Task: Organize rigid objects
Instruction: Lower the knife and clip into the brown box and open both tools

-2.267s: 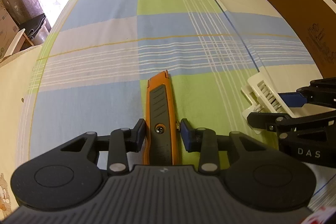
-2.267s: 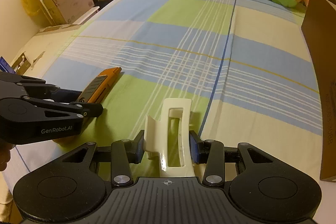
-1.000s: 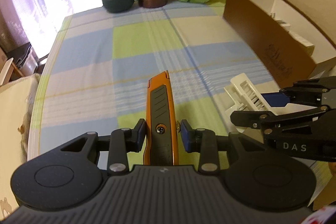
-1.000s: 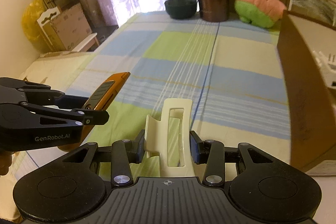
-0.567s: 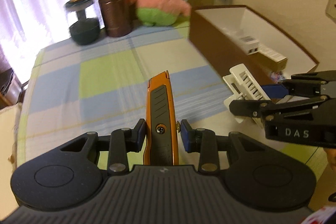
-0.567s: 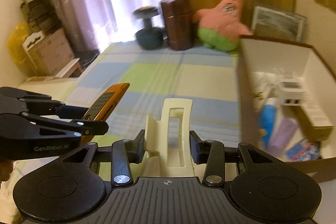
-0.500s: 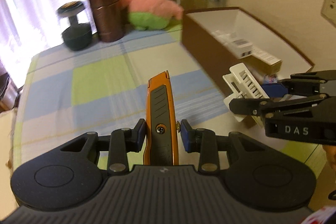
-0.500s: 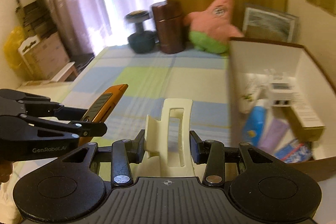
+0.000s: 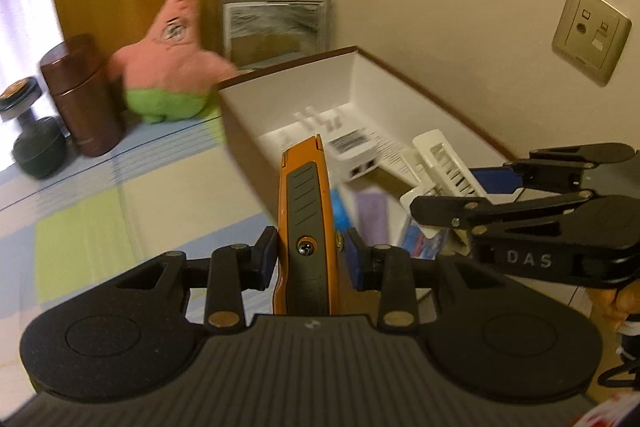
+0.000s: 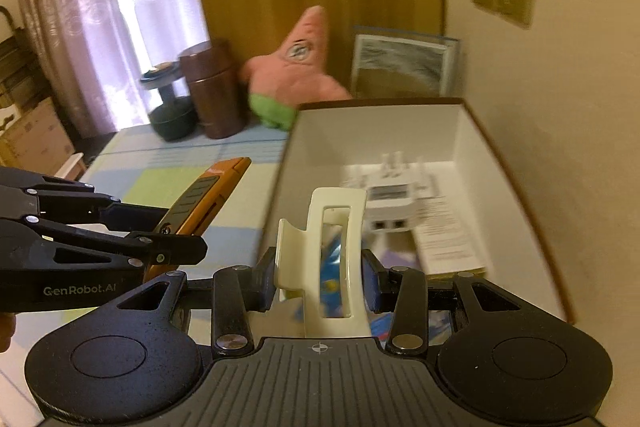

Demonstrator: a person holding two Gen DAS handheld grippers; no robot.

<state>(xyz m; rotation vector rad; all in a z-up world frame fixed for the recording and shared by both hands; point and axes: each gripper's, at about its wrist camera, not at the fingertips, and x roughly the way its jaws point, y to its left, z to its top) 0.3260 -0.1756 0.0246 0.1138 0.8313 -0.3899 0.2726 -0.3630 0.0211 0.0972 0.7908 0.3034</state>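
Observation:
My left gripper (image 9: 310, 253) is shut on an orange and grey utility knife (image 9: 305, 211), which points forward over the near wall of an open brown box (image 9: 240, 143) with a white inside. My right gripper (image 10: 320, 277) is shut on a cream hair claw clip (image 10: 332, 251), held over the same box (image 10: 516, 187). In the left wrist view the right gripper (image 9: 452, 201) and the clip (image 9: 444, 167) hang to the right above the box. In the right wrist view the left gripper (image 10: 176, 231) with the knife (image 10: 204, 195) is on the left.
Inside the box lie a white adapter (image 10: 386, 205), a flat printed carton (image 10: 448, 231) and blue and purple packets (image 9: 370, 211). Behind on the checked cloth (image 9: 92, 219) stand a pink star plush (image 9: 172, 67), a brown canister (image 9: 82, 99) and a dark dumbbell (image 9: 30, 143). The wall is close on the right.
Both grippers have risen and swung right, from over the checked cloth to over the open box, each still gripping its object. The box's inside has come into view.

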